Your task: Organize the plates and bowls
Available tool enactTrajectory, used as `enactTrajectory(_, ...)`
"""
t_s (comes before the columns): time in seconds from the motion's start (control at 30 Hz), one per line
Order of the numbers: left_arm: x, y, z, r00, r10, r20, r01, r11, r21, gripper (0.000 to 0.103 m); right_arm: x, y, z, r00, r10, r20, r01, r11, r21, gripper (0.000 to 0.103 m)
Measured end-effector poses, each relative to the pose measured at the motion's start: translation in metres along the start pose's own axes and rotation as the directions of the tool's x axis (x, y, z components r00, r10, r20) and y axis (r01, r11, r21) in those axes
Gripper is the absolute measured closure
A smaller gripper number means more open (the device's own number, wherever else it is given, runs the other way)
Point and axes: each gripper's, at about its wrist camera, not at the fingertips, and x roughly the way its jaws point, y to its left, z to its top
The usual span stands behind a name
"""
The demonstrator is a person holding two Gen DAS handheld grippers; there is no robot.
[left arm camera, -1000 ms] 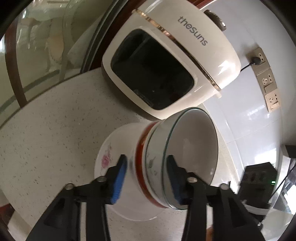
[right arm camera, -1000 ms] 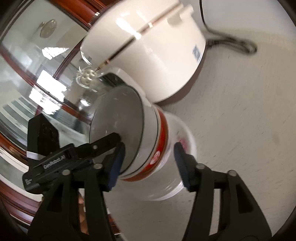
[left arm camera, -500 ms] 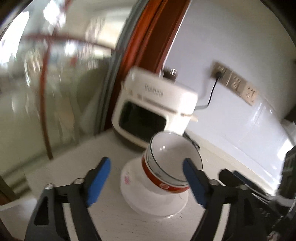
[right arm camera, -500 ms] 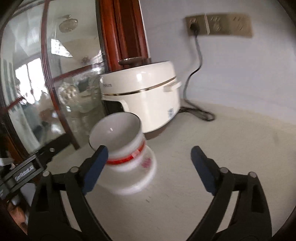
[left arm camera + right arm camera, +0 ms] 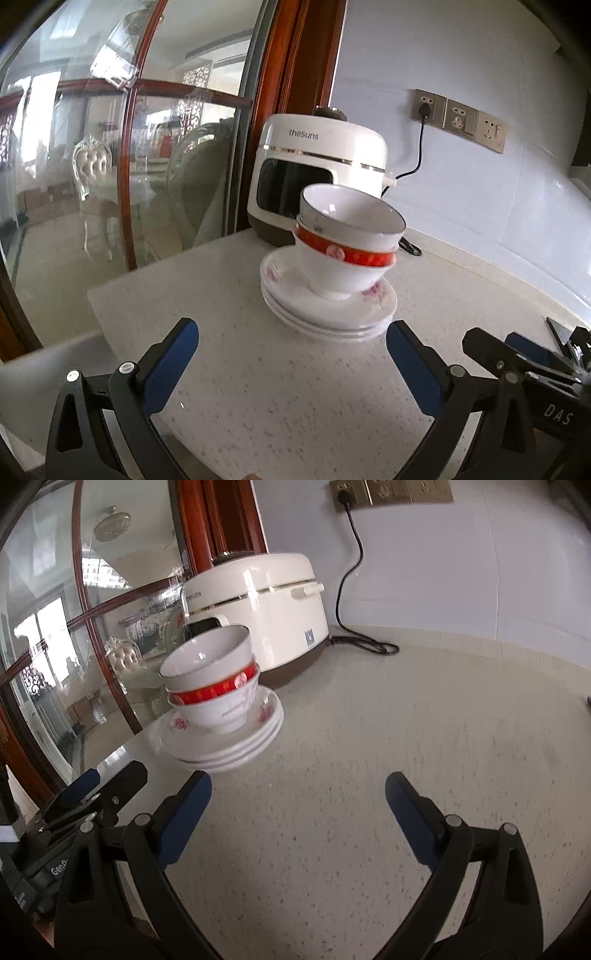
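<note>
Left gripper (image 5: 291, 354): its jaws are opening and already stand wide apart; nothing is between the blue pads (image 5: 168, 369), only bare counter. It points slightly down toward the dish stack.
Right gripper (image 5: 297, 808): the blue-padded fingers are spread wide and hold nothing. The stack is ahead and to the left of it, well outside the jaws.
Plates (image 5: 332, 314): three white plates with pink flower prints lie stacked flat on the counter, near its left edge and just in front of the rice cooker.
Lower bowl (image 5: 343, 266): a white bowl with a red band under the rim stands upright on the top plate, on its foot.
Upper bowl (image 5: 351, 218): a plain white bowl is nested inside the red-banded one; it sits a little tilted, not fully level.
Counter (image 5: 406, 738): a light speckled stone surface; both grippers hover over its near part.
Rice cooker (image 5: 317, 177): white with a gold line and a dark front window, it stands behind the stack against the wooden frame.
Cord (image 5: 351, 565): a black cable runs from the cooker up to a wall socket (image 5: 428, 109).
Glass partition (image 5: 129, 166): it stands to the left of the counter, with reflections of a room in it.
</note>
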Motion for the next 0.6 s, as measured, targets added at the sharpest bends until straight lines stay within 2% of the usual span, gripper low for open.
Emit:
enactTrajectory(0.17, 0.005, -0.007, -0.008, 0.999, -0.012, -0.037, 0.013, 0.999, 0.035, 0.000, 0.000, -0.007, -0.002, 1.000, 0.013, -0.012, -0.012, 0.999, 0.042, 0.007)
enactTrajectory(0.3, -0.004, -0.017, -0.015, 0.998, 0.056, -0.011, -0.055, 0.995, 0.085, 0.000, -0.002, -0.012, -0.004, 1.000, 0.021, -0.016, -0.020, 0.997, 0.072, 0.007)
enactTrajectory(0.6, -0.010, -0.017, -0.014, 0.997, 0.071, -0.017, -0.069, 0.992, 0.108, 0.000, -0.007, 0.001, -0.004, 1.000, -0.010, 0.011, 0.010, 1.000, 0.015, 0.007)
